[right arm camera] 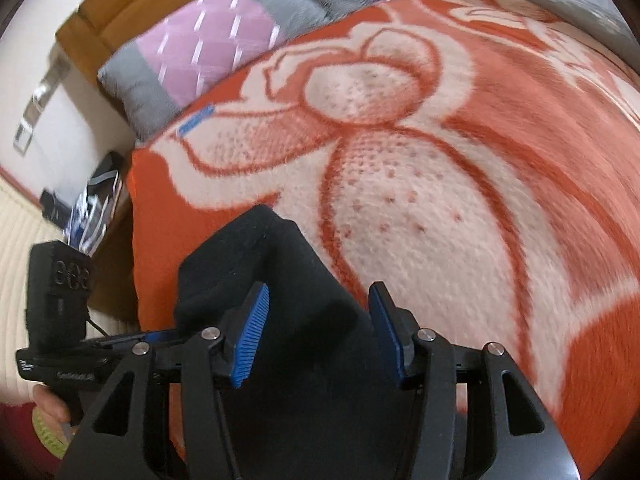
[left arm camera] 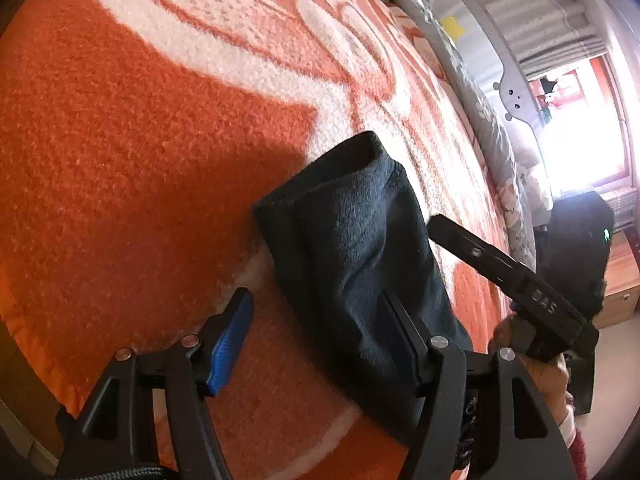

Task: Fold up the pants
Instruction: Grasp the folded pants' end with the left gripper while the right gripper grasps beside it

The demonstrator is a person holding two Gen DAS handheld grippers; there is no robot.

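Note:
The dark navy pants (left arm camera: 352, 248) lie folded in a narrow bundle on the orange and white blanket (left arm camera: 140, 140). My left gripper (left arm camera: 316, 332) is open, its blue-padded fingers (left arm camera: 228, 344) spread around the near part of the bundle. In the right wrist view the pants (right arm camera: 280, 280) lie between the jaws of my right gripper (right arm camera: 320, 332), which is open, with blue pads (right arm camera: 252, 336) apart on both sides of the cloth. The other gripper's body (left arm camera: 532, 284) shows at the right of the left wrist view.
The blanket (right arm camera: 440, 180) covers a bed. A pink and grey pillow (right arm camera: 208, 44) lies at the head by a wooden headboard (right arm camera: 120, 4). A grey patterned quilt (left arm camera: 480, 100) and bed rail (left arm camera: 516, 80) run along the far side. The bed's edge (right arm camera: 134, 240) drops to the floor at left.

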